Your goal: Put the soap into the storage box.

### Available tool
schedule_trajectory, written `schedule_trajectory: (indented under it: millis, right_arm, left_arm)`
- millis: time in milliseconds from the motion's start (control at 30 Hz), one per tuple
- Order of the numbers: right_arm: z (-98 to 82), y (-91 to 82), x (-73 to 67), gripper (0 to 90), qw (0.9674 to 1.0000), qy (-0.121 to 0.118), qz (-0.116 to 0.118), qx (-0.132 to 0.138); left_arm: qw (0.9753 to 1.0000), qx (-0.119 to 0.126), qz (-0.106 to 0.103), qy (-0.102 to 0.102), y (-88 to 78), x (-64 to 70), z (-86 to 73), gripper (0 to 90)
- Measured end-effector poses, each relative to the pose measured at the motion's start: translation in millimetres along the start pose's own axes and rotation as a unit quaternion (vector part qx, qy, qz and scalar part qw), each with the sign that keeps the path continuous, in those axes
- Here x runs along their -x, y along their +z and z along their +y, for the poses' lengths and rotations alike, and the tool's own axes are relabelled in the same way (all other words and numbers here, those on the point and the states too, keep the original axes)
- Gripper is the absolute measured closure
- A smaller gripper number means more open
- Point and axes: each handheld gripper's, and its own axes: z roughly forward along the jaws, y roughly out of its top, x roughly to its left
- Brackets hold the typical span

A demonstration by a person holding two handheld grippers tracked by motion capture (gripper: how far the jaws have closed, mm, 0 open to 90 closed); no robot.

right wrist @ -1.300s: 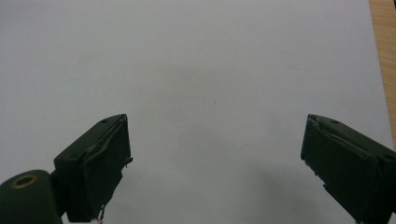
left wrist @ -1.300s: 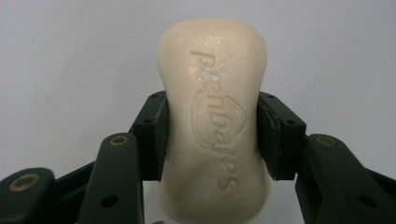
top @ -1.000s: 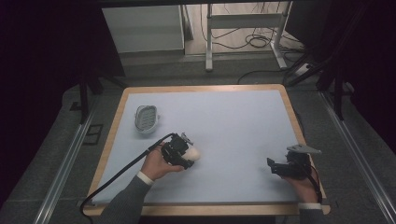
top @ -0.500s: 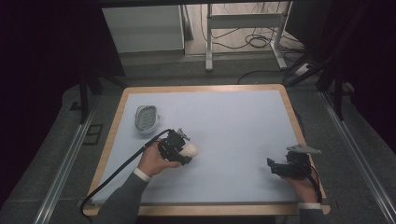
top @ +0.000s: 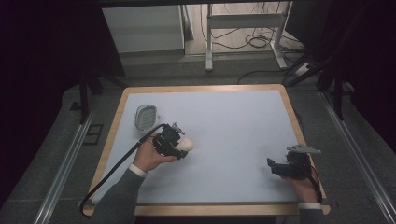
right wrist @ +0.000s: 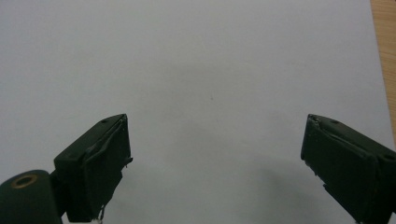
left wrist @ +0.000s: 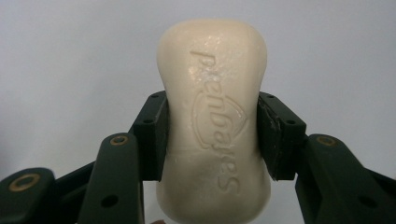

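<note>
Soap dish [top: 145, 116]: just beyond the left hand, near the table's [top: 233, 140] left edge — nothing between.
Left gripper [left wrist: 212, 135]: clamped tight on the soap [left wrist: 212, 116], pads pressing both its sides.
Soap: just right of the dish.
Right gripper [right wrist: 215, 154]: jaws wide apart, empty — well right of the dish.

The only readable lettering is pressed into the face of the cream soap bar [left wrist: 214, 121], seen in the left gripper view. It is one embossed word running along the length of the bar, turned sideways in that view, and it seems to read "pienbajes", though the letters are soft and not certain. A faint arched outline is pressed in beside the word.
</note>
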Motion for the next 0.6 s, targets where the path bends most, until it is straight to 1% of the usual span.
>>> schedule_trajectory:
  millis: [367,600]
  right_arm:
    - [-0.3,-0.5,0.9,8.1,1.0000,0.001,-0.002,-0.001]
    - [-0.7,0.1,1.6,8.1,1.0000,0.002,-0.002,-0.002]
  left_arm:
    - [0.9999,0.009,0.008,0.003,-6.6,-0.2,6.2,49.6]
    - [0.9999,0.010,0.010,-0.002,-7.9,-4.7,6.9,49.6]
